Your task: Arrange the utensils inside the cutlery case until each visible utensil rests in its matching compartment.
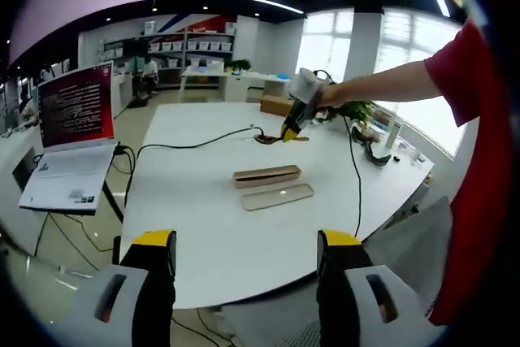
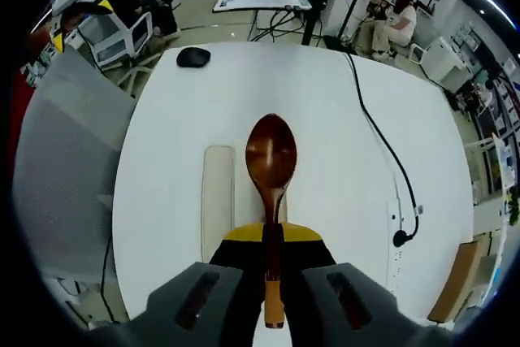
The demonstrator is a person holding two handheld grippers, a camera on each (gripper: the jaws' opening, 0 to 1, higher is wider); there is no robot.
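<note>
While my right gripper [image 2: 272,237] pinches the wooden spoon [image 2: 271,160] above the cutlery case [image 2: 218,201], my left gripper [image 1: 245,249] gapes wide, empty, off the table's [image 1: 203,201] near edge.

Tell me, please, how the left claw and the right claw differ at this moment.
The left claw is open and empty, while the right claw is shut on the wooden spoon. The left claw hangs back at the white table edge; the right reaches out over it. Both have yellow-tipped black jaws.
</note>
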